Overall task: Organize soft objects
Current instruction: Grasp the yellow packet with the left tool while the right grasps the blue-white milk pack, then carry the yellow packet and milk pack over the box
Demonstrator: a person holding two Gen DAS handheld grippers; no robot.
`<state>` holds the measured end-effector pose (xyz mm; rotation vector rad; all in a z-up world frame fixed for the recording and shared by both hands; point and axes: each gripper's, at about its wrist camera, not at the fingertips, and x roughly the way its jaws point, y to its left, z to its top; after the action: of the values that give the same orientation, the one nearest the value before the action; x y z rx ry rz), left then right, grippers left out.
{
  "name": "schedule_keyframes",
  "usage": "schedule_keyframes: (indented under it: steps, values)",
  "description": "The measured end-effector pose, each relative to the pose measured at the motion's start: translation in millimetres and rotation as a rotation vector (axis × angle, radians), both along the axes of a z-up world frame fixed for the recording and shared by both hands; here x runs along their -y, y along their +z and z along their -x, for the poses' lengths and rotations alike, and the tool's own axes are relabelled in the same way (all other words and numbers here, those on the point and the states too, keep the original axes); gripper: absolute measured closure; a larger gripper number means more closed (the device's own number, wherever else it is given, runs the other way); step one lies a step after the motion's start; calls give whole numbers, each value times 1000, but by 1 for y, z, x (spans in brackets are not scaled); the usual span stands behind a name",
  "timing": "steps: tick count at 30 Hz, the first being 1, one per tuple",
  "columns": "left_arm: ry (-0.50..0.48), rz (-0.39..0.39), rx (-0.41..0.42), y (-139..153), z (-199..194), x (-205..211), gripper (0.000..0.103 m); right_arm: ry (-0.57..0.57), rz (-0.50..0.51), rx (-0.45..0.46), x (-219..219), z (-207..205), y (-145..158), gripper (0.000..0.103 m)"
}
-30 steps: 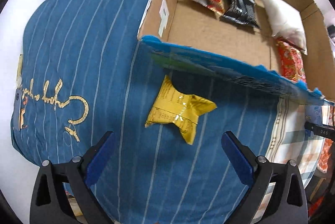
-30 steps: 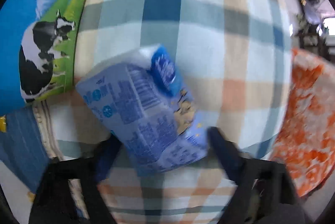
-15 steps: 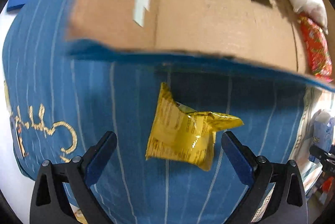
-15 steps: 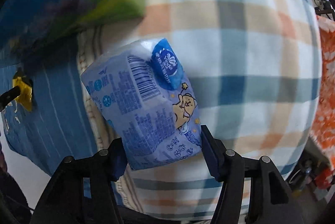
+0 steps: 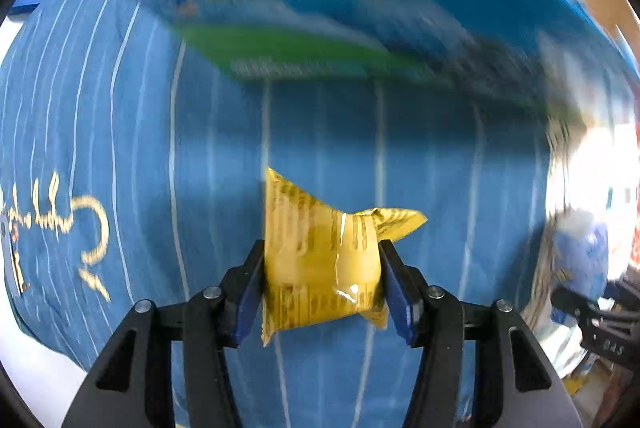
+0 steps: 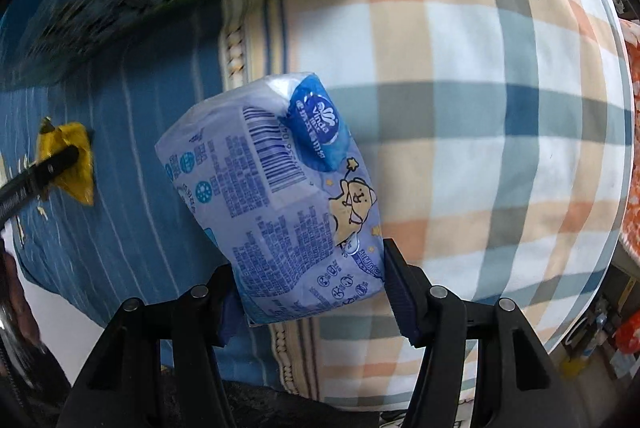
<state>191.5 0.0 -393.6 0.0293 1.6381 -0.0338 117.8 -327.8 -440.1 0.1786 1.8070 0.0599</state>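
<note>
A: Pinching what, nearest in?

B: Left hand-held gripper (image 5: 322, 282) squeezes the crinkled yellow foil snack packet (image 5: 320, 260) across its width, long axis running forward toward the blue-printed cardboard box (image 5: 340, 8). Right hand-held gripper (image 6: 310, 298) clamps the pale blue plastic tissue pack (image 6: 276, 204) at its lower end.

A: Which is nearer the box?

B: Hard to call. The box lies ahead of the packet, above the blue striped cloth (image 5: 120, 148); from the tissue pack, ahead and leftward, beside the checked cloth (image 6: 480, 108).
</note>
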Motion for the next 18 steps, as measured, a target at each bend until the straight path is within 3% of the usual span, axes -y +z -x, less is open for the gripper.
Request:
schedule_keyframes:
  steps: [7, 16, 18]
  values:
    - [-18, 3, -31, -7, 60, 22, 51, 60, 72, 47, -20, -1, 12, 40]
    - [-15, -12, -19, -22, 73, 32, 51, 59, 65, 18, -49, -6, -8, 39]
    - [-13, -12, -14, -13, 73, 41, 51, 57, 72, 25, -50, -8, -8, 40]
